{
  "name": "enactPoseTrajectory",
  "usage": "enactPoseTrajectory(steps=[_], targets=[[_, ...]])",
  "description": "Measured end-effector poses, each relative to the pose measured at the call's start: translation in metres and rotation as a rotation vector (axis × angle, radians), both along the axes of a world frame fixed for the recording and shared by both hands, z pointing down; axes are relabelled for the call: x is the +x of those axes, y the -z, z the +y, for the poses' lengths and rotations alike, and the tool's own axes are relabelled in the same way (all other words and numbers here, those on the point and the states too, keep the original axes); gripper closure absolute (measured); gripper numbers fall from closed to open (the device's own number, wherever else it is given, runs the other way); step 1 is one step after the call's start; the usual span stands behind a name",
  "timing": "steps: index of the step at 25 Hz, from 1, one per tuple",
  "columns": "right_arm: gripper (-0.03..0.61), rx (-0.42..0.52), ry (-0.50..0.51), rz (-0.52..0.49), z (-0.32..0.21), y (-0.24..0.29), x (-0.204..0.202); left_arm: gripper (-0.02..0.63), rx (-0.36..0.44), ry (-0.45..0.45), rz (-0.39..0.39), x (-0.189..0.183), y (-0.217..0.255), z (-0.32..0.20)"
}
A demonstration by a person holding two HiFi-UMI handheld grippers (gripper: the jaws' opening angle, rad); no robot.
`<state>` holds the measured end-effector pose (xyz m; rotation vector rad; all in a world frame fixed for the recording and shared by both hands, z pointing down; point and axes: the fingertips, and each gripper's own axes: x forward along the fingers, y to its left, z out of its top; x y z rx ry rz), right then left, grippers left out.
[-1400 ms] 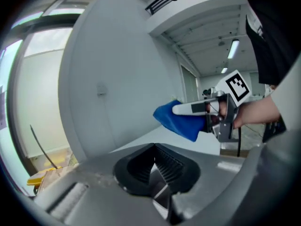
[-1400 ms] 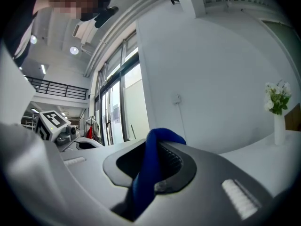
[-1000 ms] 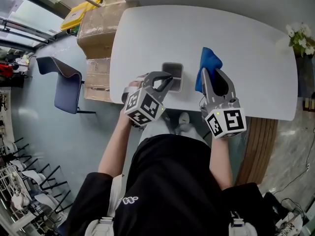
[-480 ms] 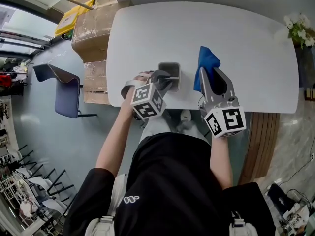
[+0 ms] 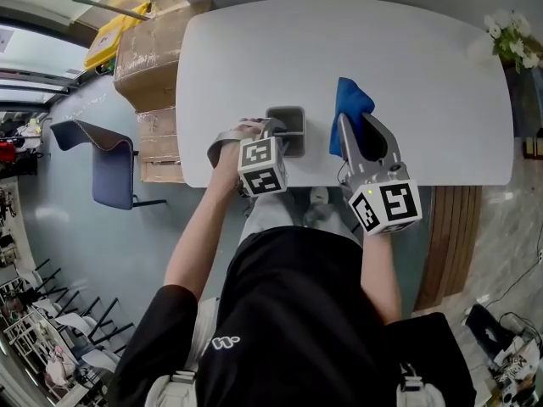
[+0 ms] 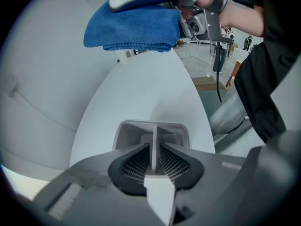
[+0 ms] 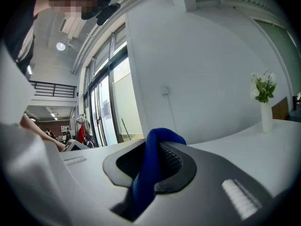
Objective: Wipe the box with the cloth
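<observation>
A small grey open box [image 5: 288, 128] stands on the white table [image 5: 424, 75] near its front edge. My left gripper [image 5: 280, 134] is shut on the box's near wall; in the left gripper view the thin wall [image 6: 154, 142] sits clamped between the ridged pads. A folded blue cloth [image 5: 349, 108] is held above the table to the right of the box, with my right gripper [image 5: 361, 138] shut on it. The cloth [image 7: 150, 168] fills the gap between the right jaws, and the cloth [image 6: 134, 29] hangs in the air beyond the box in the left gripper view.
A vase of white flowers [image 5: 509, 45] stands at the table's far right corner. Cardboard boxes [image 5: 144, 53] are stacked on the floor left of the table, with a blue chair [image 5: 110, 164] nearby. The person's legs are against the table's front edge.
My left gripper has turned and closed in on the box's near wall. The right gripper with the cloth has barely moved.
</observation>
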<state>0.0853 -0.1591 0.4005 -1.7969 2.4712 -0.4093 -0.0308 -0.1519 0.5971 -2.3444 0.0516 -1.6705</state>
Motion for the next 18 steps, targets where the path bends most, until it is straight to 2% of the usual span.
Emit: enactPoseTrajectory(steps=[5, 18], targets=[[0.523, -0.009, -0.008, 0.000, -0.002, -0.003, 0.001, 0.538, -0.003, -0.038, -0.082, -0.001, -0.013, -0.002], [0.523, -0.026, -0.036, -0.001, -0.001, -0.010, 0.007, 0.538, -0.012, -0.070, -0.185, 0.006, -0.039, -0.002]])
